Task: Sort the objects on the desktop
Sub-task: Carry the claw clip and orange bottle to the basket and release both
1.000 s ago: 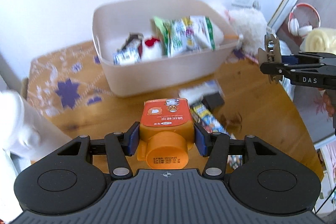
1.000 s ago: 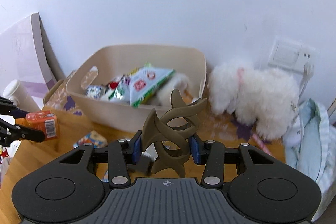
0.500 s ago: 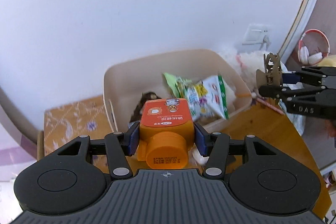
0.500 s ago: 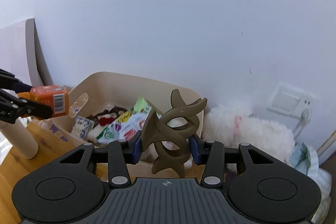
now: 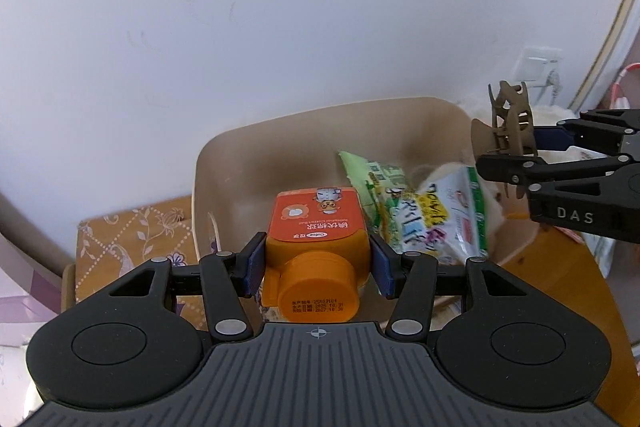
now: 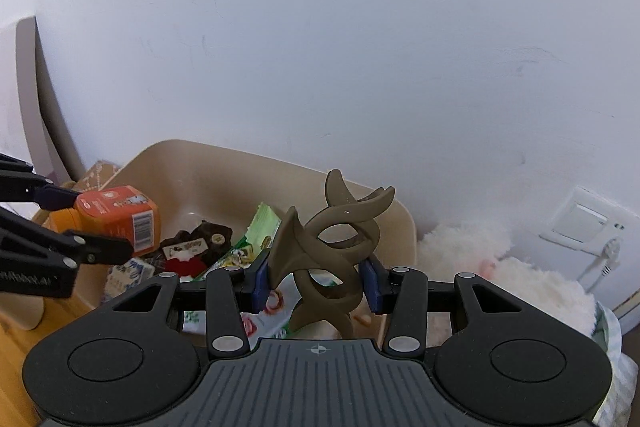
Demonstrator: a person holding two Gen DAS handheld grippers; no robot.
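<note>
Beige bin (image 5: 280, 131) already holds snack packets (image 5: 424, 211), while the left gripper (image 5: 318, 267) clamps an orange bottle (image 5: 316, 239) and the right gripper (image 6: 316, 285) a brown hair claw (image 6: 332, 247) above it, both awaiting release.

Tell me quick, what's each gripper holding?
Left gripper: closed on the orange bottle.
Right gripper: closed on the brown hair claw clip.
</note>
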